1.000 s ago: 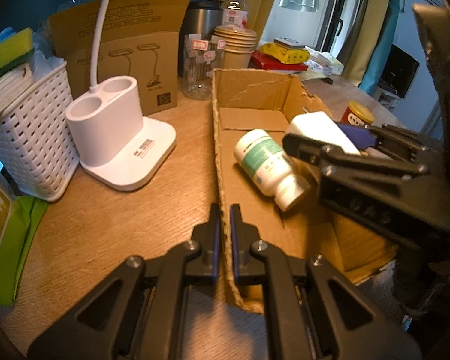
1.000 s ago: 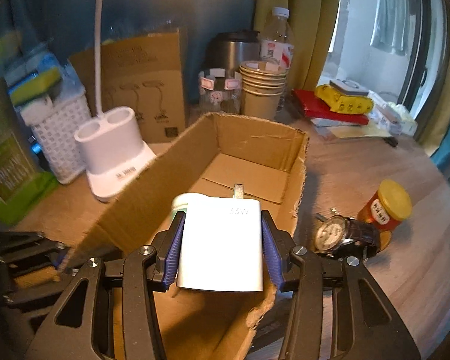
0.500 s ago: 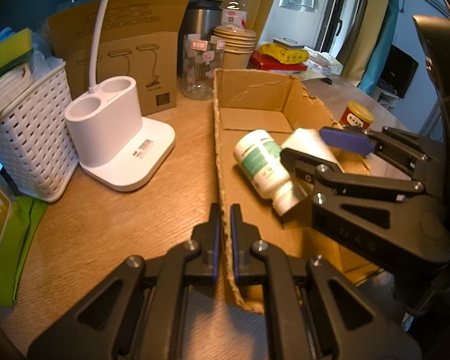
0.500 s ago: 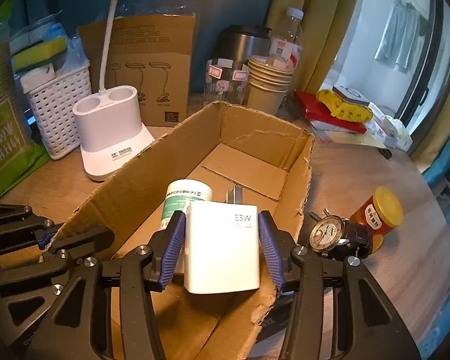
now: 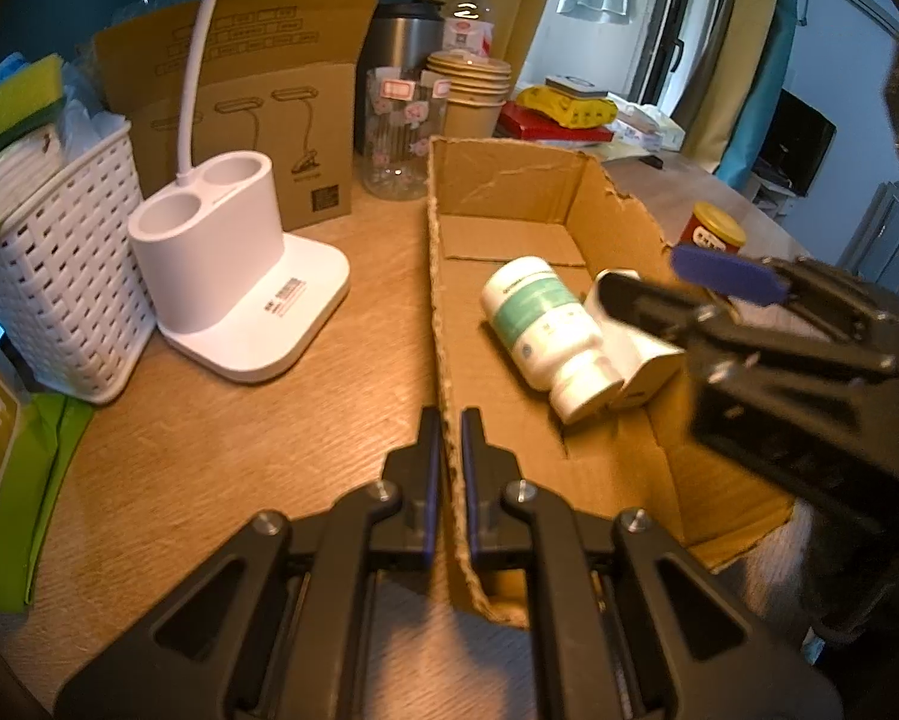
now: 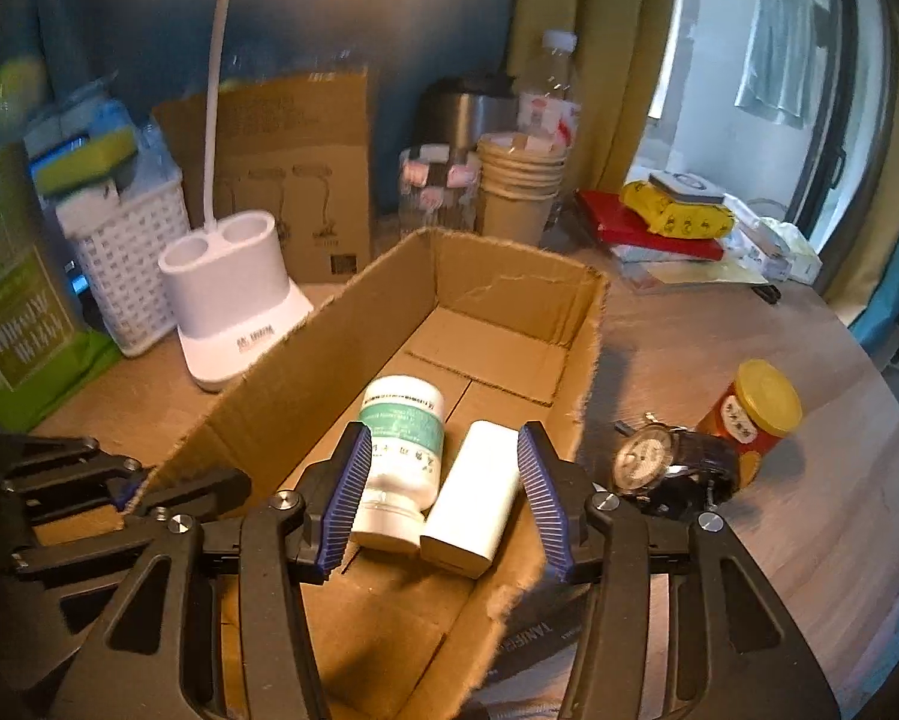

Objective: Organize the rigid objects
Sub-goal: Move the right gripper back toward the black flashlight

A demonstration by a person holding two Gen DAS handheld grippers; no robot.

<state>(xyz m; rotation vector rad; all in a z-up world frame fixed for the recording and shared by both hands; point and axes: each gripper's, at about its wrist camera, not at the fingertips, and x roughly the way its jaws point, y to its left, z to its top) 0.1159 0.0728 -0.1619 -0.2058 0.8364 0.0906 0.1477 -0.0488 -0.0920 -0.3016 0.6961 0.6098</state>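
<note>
A: So, where is the white charger block (image 6: 472,498) sitting?

B: It lies on the floor of the open cardboard box (image 6: 509,276), touching the white pill bottle with the green label (image 6: 402,450), which lies on its side to its left. In the left wrist view the same pair shows too: the bottle (image 5: 544,330) with its cap toward the camera and the charger (image 5: 641,360) tucked against its far side.

A: And the right gripper (image 6: 446,498)?

B: Its jaws are spread wide, with nothing between the blue pads but air. They hang over the near end of the box, one pad on the bottle's side, the other beyond the charger, and neither pad touches anything. From the left wrist camera it (image 5: 677,282) reaches in from the right, over the box's torn right wall.

A: What about the left gripper (image 5: 448,480)?

B: Pressed together on the box's left wall; the cardboard edge runs straight up between its two fingers.

A: What else is on the table?

B: To the right of the box, on the wooden tabletop (image 6: 809,540), there is a wristwatch with a dark strap (image 6: 665,468), and just beside it a small red jar with a yellow lid (image 6: 755,414). On the left stands a white desk lamp base with two round wells (image 5: 233,276), next to a white woven basket (image 5: 59,276). Behind the box are a stack of paper cups (image 6: 518,192) and a patterned glass jar (image 5: 402,132).
</note>
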